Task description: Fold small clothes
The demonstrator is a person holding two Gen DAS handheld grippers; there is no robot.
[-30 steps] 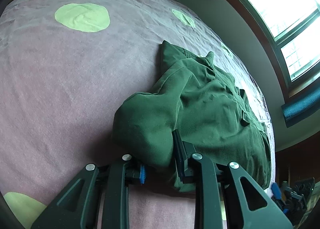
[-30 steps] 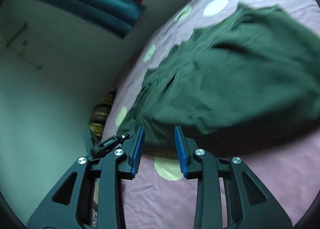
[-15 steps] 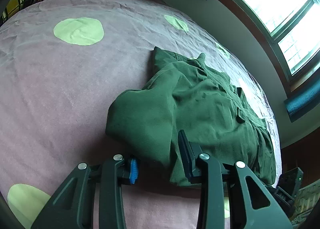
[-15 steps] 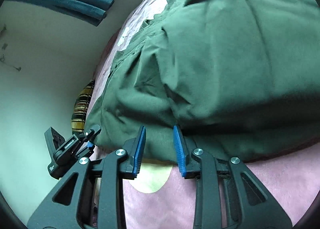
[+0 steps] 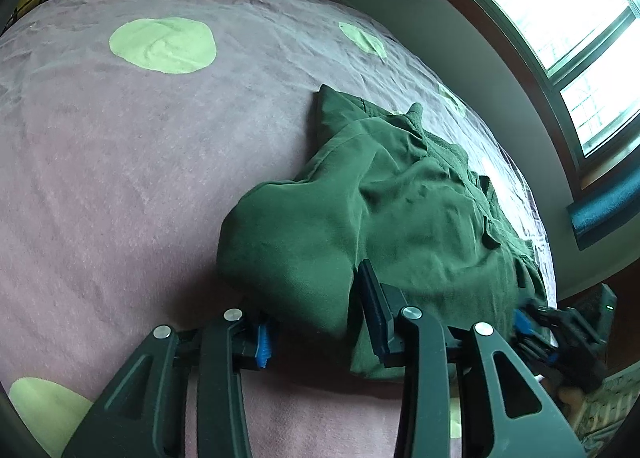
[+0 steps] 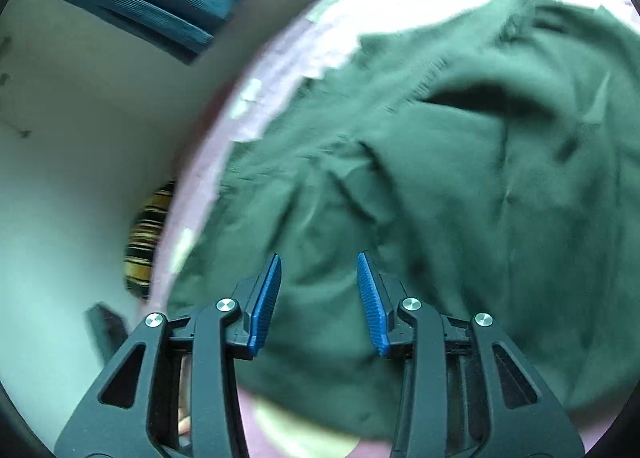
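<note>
Green garment (image 5: pixel 400 210) lies rumpled on the bedspread (image 5: pixel 120 162), directly ahead of both tools. Soft, light, floppy; best pinched at a hem edge. Left gripper (image 5: pixel 316 322) jaws apart around a bunched fold; right gripper (image 6: pixel 319 298) open, empty, above the cloth.
</note>
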